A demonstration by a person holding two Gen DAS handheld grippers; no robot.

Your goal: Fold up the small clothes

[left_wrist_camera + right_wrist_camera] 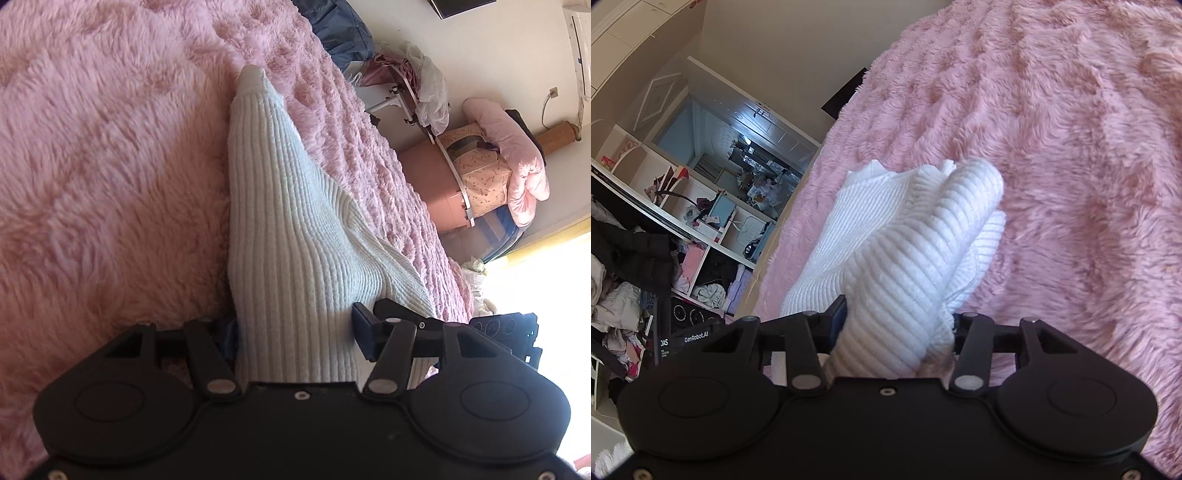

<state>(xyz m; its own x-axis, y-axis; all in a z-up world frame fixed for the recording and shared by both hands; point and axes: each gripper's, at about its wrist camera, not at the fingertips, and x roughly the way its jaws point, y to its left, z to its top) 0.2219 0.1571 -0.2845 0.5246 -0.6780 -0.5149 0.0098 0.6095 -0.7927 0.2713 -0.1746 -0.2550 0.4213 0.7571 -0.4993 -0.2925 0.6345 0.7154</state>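
Note:
A white ribbed knit garment point(280, 206) stretches away from my left gripper point(295, 332) across the fluffy pink blanket point(110, 166), with its narrow far end lying on the fur. The cloth fills the gap between the left jaws and touches both pads, and some hangs past the right finger point(364, 332). In the right wrist view the same garment point(916, 236) is bunched into thick folds above the blanket point(1071, 147). My right gripper point(899, 321) is shut on this bundle, and the folds hide most of its pads.
The bed's edge runs beside a cluttered white shelf unit point(701, 229) and a heap of clothes point(613, 295). A black box point(694, 332) stands near that edge. On the other side are a chair piled with pink bedding point(509, 162), a folding rack point(417, 81) and a bright window point(535, 266).

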